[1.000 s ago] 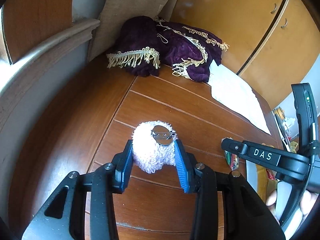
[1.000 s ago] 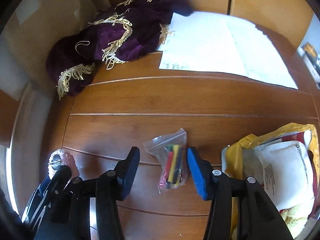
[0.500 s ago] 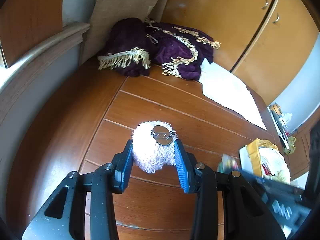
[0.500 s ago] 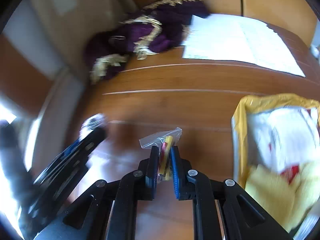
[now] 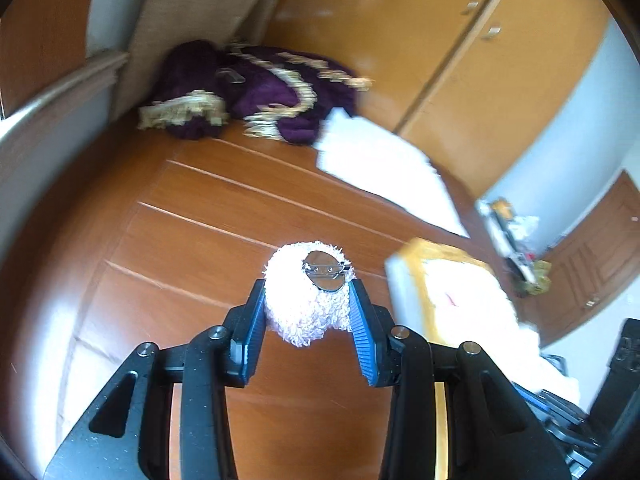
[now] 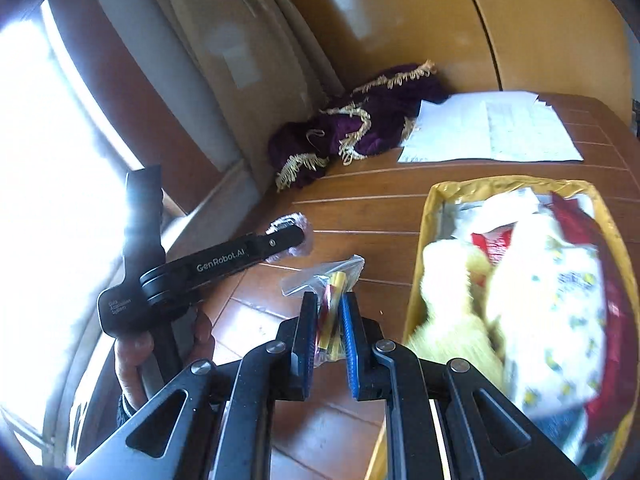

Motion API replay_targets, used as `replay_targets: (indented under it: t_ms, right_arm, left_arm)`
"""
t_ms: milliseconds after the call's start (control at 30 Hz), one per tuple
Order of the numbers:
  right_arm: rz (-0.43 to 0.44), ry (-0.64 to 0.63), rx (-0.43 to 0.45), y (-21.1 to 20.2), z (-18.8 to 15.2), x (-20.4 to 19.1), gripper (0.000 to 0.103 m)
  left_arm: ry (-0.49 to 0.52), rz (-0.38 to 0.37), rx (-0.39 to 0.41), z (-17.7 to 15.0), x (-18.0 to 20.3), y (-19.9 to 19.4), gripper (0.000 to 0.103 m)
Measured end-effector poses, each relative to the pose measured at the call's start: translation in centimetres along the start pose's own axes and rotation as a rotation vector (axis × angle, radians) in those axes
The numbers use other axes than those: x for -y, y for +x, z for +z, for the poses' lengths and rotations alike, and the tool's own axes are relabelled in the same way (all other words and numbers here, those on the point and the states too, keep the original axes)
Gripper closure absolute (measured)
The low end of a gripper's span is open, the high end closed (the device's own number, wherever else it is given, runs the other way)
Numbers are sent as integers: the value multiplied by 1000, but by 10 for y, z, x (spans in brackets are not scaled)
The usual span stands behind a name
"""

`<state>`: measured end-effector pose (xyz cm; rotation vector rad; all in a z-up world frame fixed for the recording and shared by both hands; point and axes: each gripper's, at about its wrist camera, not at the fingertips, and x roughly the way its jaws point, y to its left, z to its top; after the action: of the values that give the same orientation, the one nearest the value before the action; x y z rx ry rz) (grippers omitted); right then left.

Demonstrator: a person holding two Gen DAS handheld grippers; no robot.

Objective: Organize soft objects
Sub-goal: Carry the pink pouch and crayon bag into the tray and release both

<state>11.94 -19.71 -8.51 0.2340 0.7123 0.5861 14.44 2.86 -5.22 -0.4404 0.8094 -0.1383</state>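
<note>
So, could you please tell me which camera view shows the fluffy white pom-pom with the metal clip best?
The left wrist view: the fluffy white pom-pom sits sharp and central between the left tongs. The right wrist view shows only a blurred edge behind them.

The left gripper point(image 5: 307, 312) clamps a fluffy white pom-pom point(image 5: 304, 300) with a metal clip, above the wooden table point(image 5: 208, 240), near a yellow bag point(image 5: 416, 256) at right.
</note>
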Motion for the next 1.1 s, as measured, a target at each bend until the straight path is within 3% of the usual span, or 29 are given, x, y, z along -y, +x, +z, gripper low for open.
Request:
replay_targets:
  t_ms: [200, 367, 700, 1100]
  right_arm:
    - [5, -6, 95, -65, -28, 24, 90]
    - [-34, 26, 128, -98, -35, 52, 90]
    - [-126, 47, 77, -103, -72, 71, 89]
    - [-234, 6, 80, -104, -81, 68, 86]
  left_arm:
    - [82, -191, -3, -33, 64, -30, 66]
    - [159, -247, -40, -57, 99, -32, 66]
    - [253, -276, -117, -97, 123, -27, 66]
    - [310, -249, -141, -114, 134, -23, 66]
